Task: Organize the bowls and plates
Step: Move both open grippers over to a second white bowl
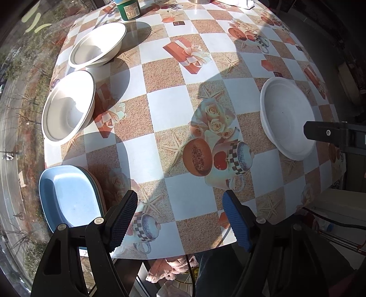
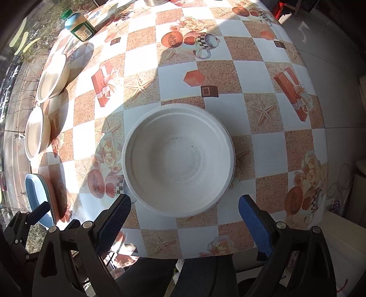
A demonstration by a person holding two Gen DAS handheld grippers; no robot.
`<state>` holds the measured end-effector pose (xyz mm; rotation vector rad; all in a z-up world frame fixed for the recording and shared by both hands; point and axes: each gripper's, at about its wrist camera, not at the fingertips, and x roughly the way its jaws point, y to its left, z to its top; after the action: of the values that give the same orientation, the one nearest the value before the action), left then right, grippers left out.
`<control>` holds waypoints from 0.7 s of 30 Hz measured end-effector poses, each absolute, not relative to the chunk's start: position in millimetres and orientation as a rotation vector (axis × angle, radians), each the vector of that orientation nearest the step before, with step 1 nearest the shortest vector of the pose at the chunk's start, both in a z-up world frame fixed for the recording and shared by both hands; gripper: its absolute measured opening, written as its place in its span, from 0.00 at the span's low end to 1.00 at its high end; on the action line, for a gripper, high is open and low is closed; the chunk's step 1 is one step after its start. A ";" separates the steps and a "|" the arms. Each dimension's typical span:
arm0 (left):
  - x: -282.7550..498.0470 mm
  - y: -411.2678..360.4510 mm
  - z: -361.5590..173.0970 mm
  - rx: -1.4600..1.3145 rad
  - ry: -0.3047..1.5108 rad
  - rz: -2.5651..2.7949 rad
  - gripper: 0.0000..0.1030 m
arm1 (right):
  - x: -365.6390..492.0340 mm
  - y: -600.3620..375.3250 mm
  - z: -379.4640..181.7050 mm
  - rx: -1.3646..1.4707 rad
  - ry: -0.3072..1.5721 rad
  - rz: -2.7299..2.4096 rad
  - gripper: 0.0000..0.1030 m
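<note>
A white bowl (image 2: 179, 160) sits on the checked tablecloth just ahead of my right gripper (image 2: 184, 222), which is open and empty with its jaws wide at the bowl's near rim. The same bowl (image 1: 288, 117) lies at the right in the left wrist view. Two more white bowls (image 1: 68, 108) (image 1: 97, 45) stand along the left edge of the table. A stack of shallow plates, blue on top (image 1: 71, 197), lies at the near left. My left gripper (image 1: 180, 222) is open and empty above the table's near edge, just right of the plates.
A green-capped jar (image 1: 128, 9) stands at the far left of the table, also in the right wrist view (image 2: 79, 25). The table (image 2: 270, 146) carries a checked cloth with printed cups and roses. A window runs along the left side.
</note>
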<state>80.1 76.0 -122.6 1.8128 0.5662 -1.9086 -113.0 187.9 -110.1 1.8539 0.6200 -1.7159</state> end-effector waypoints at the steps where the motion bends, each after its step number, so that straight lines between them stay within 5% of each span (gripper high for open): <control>1: 80.8 74.9 -122.3 1.810 0.568 -1.908 0.77 | -111.6 186.3 -109.8 1.850 0.623 -1.715 0.93; 21: 84.1 57.9 -115.1 1.764 0.580 -1.905 0.77 | -95.4 169.1 -112.0 1.826 0.639 -1.687 0.93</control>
<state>84.1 57.9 -115.1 1.7641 0.5803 -1.9047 -95.4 169.2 -112.0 1.8256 0.6388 -1.6871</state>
